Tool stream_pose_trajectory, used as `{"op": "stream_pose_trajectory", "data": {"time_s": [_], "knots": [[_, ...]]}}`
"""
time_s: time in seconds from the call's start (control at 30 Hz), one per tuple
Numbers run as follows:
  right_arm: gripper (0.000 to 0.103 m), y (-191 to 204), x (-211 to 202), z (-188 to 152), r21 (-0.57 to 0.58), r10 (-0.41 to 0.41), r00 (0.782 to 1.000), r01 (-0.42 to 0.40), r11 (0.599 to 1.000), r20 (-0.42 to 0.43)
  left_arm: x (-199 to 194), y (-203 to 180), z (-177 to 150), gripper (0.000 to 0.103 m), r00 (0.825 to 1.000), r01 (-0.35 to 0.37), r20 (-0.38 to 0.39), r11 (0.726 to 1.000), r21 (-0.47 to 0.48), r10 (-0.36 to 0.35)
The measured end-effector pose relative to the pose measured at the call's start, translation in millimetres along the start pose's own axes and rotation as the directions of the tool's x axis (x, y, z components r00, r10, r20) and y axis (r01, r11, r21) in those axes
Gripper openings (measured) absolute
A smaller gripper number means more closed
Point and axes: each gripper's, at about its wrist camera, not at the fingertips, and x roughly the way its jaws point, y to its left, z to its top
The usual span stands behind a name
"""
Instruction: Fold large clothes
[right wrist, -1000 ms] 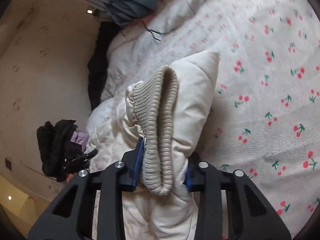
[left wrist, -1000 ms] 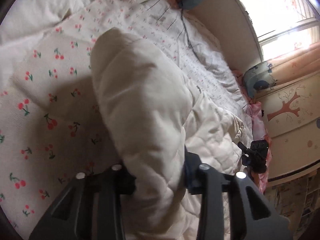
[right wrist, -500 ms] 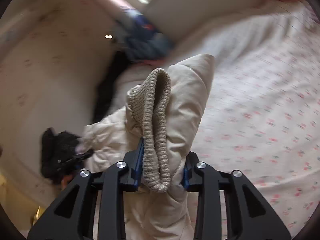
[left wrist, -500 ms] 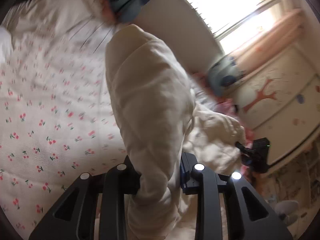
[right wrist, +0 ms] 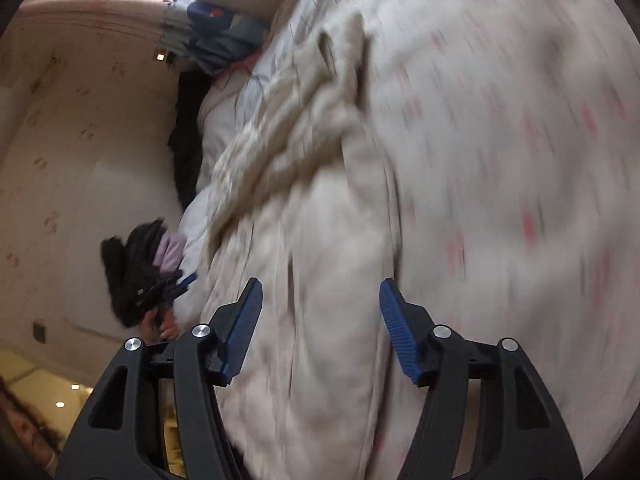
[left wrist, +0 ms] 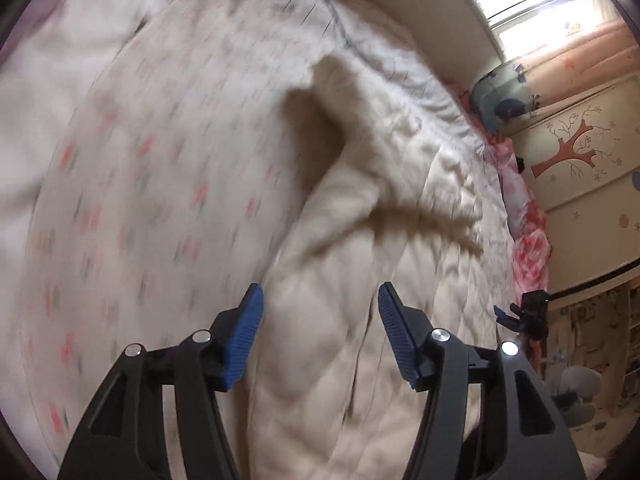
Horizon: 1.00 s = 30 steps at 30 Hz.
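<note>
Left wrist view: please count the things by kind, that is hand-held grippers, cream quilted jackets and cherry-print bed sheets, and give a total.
Hand-held gripper: 2 (left hand-held gripper, right hand-held gripper)
Cream quilted jacket: 1
White cherry-print bed sheet: 1
Total: 4

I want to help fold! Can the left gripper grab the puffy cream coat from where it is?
Probably yes. The left gripper has just been opening, its jaws stand apart, and the cream coat lies on the cherry-print bedsheet right ahead, nothing in between.

Daylight floods through a window (left wrist: 532, 4) hung with peach curtains (left wrist: 580, 60). A tree-painted cabinet (left wrist: 580, 160) stands beside the cherry-print bed (left wrist: 120, 200).
</note>
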Motion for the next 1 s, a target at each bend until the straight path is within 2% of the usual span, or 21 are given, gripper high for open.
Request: {"op": "stream_pose_trajectory", "data": {"time_s": [0.03, 0.1, 0.17, 0.27, 0.33, 0.4, 0.47, 0.53, 0.57, 0.63, 0.67, 0.7, 0.73, 0.77, 0.87, 1.0], "knots": [[0.059, -2.8, -1.7, -19.7, 0.004, -0.016, 1.000, 0.016, 1.000, -0.019, -2.0, 6.5, -20.8, 0.060, 0.999, 0.020, -0.026, 1.000, -0.015, -0.020], [0.059, 5.3, -0.6, -55.2, -0.001, 0.009, 0.999, -0.009, 1.000, -0.044, 2.1, 9.4, -50.7, 0.066, 0.997, 0.050, -0.063, 0.999, -0.020, -0.051], [0.060, 14.7, 6.1, -80.7, -0.014, 0.009, 0.998, -0.010, 1.000, -0.068, 10.0, 7.4, -78.7, 0.075, 0.993, 0.046, -0.106, 0.999, -0.007, -0.047], [0.064, 25.7, 12.2, -98.2, -0.013, 0.022, 0.995, -0.023, 1.000, -0.102, 11.3, 4.8, -108.6, 0.077, 0.991, 0.034, -0.132, 0.999, 0.014, -0.032], [0.064, 29.4, 12.4, -102.4, -0.012, 0.019, 0.993, -0.021, 1.000, -0.116, 6.1, 8.1, -119.0, 0.082, 0.990, 0.053, -0.128, 0.998, -0.014, -0.055], [0.064, 32.8, 12.2, -105.9, 0.001, 0.038, 0.993, -0.038, 0.999, -0.114, -1.2, 7.8, -129.4, 0.083, 0.990, 0.014, -0.138, 1.000, -0.027, -0.017], [0.064, 32.2, 14.0, -108.1, -0.006, 0.031, 0.992, -0.032, 0.999, -0.121, -11.9, 7.3, -135.9, 0.083, 0.993, -0.021, -0.116, 0.999, -0.026, 0.018], [0.064, 34.9, 20.4, -106.6, -0.012, 0.023, 0.992, -0.025, 1.000, -0.123, -11.9, 10.8, -140.3, 0.084, 0.992, -0.025, -0.121, 0.999, -0.047, 0.019], [0.060, 38.6, 22.9, -110.0, -0.022, 0.025, 0.993, -0.028, 0.999, -0.112, -8.4, 9.3, -142.8, 0.084, 0.991, -0.037, -0.126, 0.998, -0.045, 0.031], [0.037, 43.0, 24.5, -112.1, -0.030, 0.058, 0.996, -0.061, 0.998, -0.065, 1.1, -4.3, -148.0, 0.084, 0.989, -0.063, -0.137, 0.998, -0.012, 0.061], [0.020, 47.7, 29.1, -110.3, -0.032, 0.069, 0.997, -0.070, 0.997, -0.043, 5.6, -13.6, -148.8, 0.082, 0.988, -0.074, -0.132, 0.997, 0.004, 0.074], [0.018, 52.6, 29.0, -110.8, -0.049, 0.072, 0.997, -0.073, 0.996, -0.016, 7.1, -21.5, -151.1, 0.074, 0.988, -0.090, -0.124, 0.996, 0.021, 0.092], [0.017, 56.2, 27.0, -110.7, -0.065, 0.076, 0.997, -0.076, 0.995, 0.001, 7.4, -29.0, -153.0, 0.047, 0.987, -0.113, -0.114, 0.993, 0.037, 0.117], [0.016, 63.4, 23.2, -110.6, -0.081, 0.093, 0.995, -0.091, 0.993, 0.026, 5.1, -34.6, -154.0, 0.032, 0.989, -0.113, -0.095, 0.993, 0.027, 0.115], [0.014, 94.1, 1.2, -99.5, -0.156, 0.152, 0.983, -0.135, 0.979, 0.106, -16.2, -53.5, -152.2, 0.018, 0.998, -0.065, -0.009, 0.998, 0.007, 0.065], [0.013, 142.4, -39.5, -78.8, -0.256, 0.211, 0.962, -0.164, 0.953, 0.171, -56.6, -97.2, -152.0, 0.015, 0.998, 0.017, 0.061, 0.998, 0.064, -0.021]]}}
